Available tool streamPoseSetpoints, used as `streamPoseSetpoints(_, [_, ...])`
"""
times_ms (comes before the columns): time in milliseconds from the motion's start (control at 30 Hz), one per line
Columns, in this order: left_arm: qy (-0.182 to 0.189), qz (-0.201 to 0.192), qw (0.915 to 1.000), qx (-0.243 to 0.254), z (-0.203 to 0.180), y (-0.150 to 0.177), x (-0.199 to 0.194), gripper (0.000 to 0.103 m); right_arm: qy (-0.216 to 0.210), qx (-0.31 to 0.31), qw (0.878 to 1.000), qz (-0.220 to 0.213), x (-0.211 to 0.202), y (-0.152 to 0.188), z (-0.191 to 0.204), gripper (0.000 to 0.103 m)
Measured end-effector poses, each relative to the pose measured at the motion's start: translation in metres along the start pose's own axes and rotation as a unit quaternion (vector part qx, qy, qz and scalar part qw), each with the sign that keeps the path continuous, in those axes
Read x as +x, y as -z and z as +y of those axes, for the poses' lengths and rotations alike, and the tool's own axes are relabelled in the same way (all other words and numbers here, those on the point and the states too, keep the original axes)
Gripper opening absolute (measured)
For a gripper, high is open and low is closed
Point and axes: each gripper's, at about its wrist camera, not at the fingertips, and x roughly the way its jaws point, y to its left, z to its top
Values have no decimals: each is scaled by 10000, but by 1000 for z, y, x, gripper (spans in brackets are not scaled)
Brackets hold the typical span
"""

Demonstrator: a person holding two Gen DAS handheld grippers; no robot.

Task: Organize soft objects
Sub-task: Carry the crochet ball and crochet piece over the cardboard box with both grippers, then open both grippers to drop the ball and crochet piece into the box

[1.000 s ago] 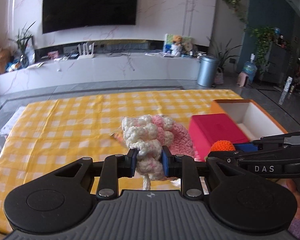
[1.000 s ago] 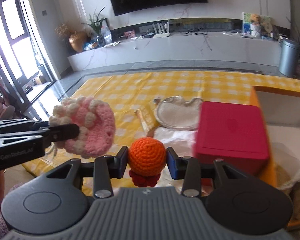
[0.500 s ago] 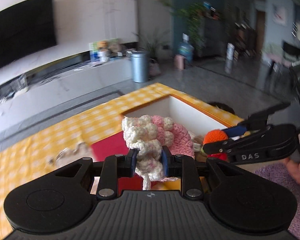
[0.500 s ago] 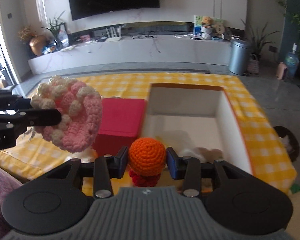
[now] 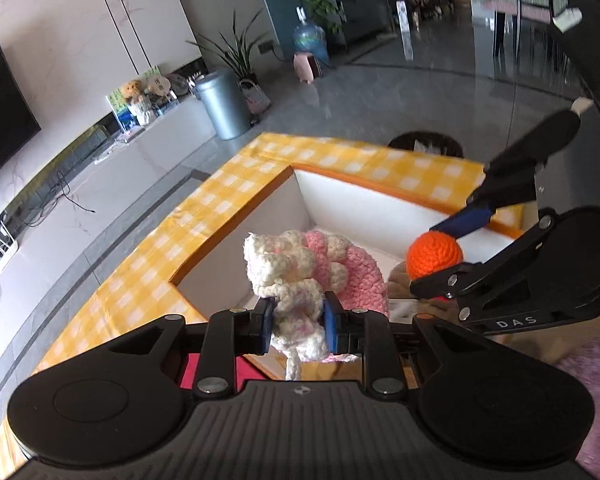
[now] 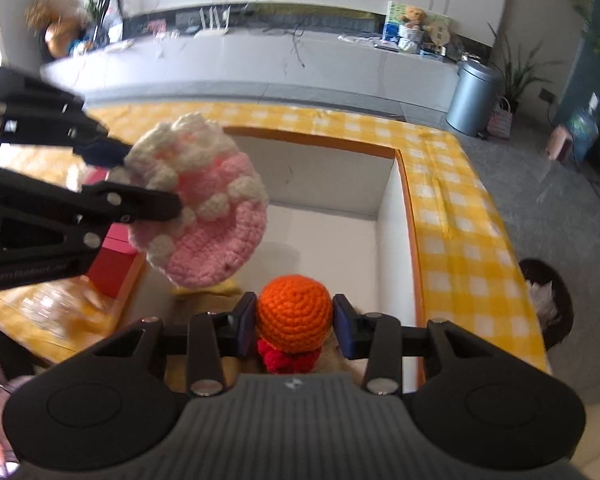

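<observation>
My left gripper (image 5: pixel 296 326) is shut on a pink and white crochet piece (image 5: pixel 300 276), held over the near left part of the open white box (image 5: pixel 364 208) with an orange rim. It also shows in the right wrist view (image 6: pixel 204 208). My right gripper (image 6: pixel 294 326) is shut on an orange crochet ball (image 6: pixel 294 312) with a red frill below it, held over the box's near edge. The ball shows in the left wrist view (image 5: pixel 434 254) to the right of the pink piece.
The box (image 6: pixel 332 216) lies on a yellow checked cloth (image 6: pixel 456 216). A red box (image 6: pixel 112 256) stands to its left. Some soft things lie in the box's near part, mostly hidden. A grey bin (image 6: pixel 474 98) and a white TV bench (image 6: pixel 260 60) stand beyond the table.
Both grippers have swung right and moved forward with their crochet pieces, from over the cloth and red box to over the open white box. Both grips are unchanged.
</observation>
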Motion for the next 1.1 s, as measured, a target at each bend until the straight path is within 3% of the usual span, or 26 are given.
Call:
streamPoseSetpoints(367, [16, 444, 9990, 101, 9, -3, 60, 29, -172, -354, 9984, 404, 83, -28, -28, 40])
streamPoseSetpoints(533, [3, 650, 9974, 296, 5, 0, 75, 29, -18, -621, 9963, 591, 107, -30, -25, 40])
streamPoseSetpoints(800, [27, 941, 9945, 456, -1, 4, 88, 33, 193, -1258, 9879, 891, 121, -26, -12, 41])
streamPoseSetpoints(933, [62, 929, 9949, 384, -1, 6, 85, 42, 175, -1253, 9880, 882, 112, -25, -12, 46])
streamPoseSetpoints(1100, [-60, 867, 9951, 463, -2, 4, 76, 44, 227, -1244, 9883, 858, 101, -26, -8, 49])
